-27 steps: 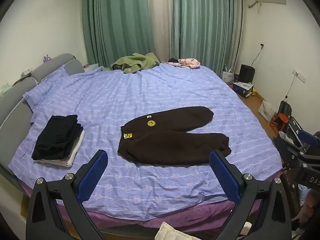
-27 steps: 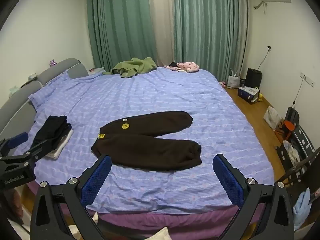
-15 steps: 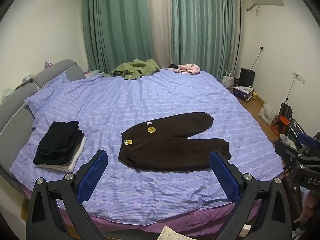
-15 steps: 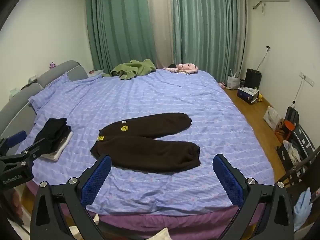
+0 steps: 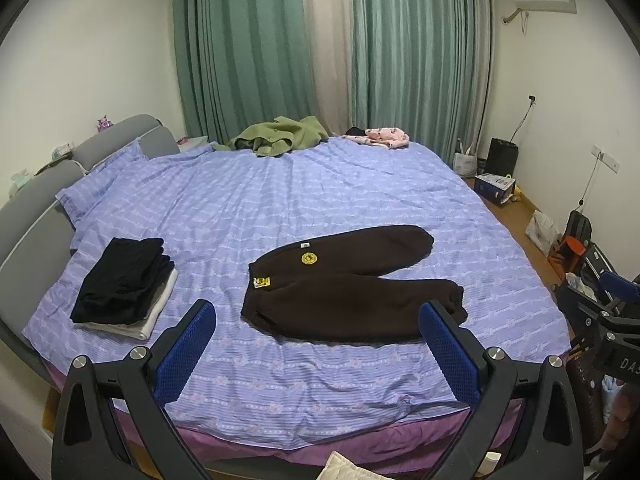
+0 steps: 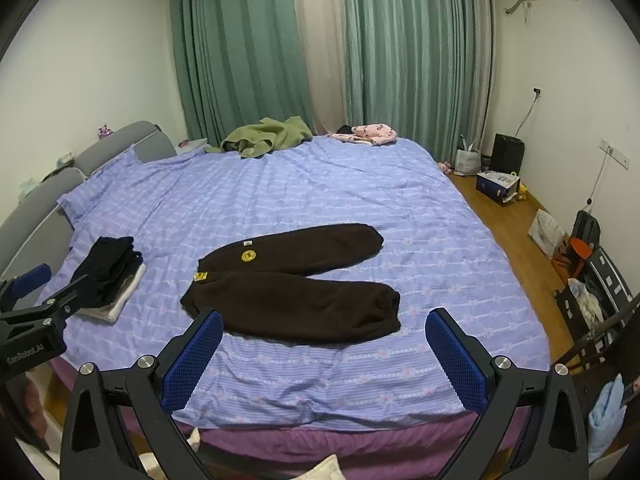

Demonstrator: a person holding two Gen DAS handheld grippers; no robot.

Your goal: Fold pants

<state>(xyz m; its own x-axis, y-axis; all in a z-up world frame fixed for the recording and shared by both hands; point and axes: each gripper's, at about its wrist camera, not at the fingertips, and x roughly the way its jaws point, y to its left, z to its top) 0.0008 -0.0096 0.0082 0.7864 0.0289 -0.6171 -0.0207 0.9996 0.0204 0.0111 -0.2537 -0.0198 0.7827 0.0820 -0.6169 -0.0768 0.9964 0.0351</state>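
Left wrist view: the left gripper (image 5: 318,354), black-framed with blue textured pads, is seen spread fully apart with nothing between its jaws, held above the near edge of a bed covered by a lilac striped sheet (image 5: 320,192). A pair of dark brown fleece pants (image 5: 348,288) is laid flat and unfolded on the sheet near the near edge, waistband to the left, two yellow patches showing, legs splayed to the right. A stack of folded black and white garments (image 5: 124,284) is placed well to the left of the pants, near the grey padded headboard (image 5: 36,204). A crumpled olive green garment (image 5: 280,136) and a pink patterned garment (image 5: 384,136) are lodged at the far edge, before teal curtains (image 5: 240,48). The right gripper (image 5: 612,312) is partly seen at the right margin. Right wrist view: the right gripper (image 6: 324,354) is likewise spread wide and unloaded, clear of the bed. The pants (image 6: 296,292) are recorded just beyond and between its pads, untouched. The left gripper (image 6: 32,308) is seen at the left margin, before the folded stack (image 6: 108,276). A wooden floor (image 6: 508,236) with scattered bags is noted to the right.
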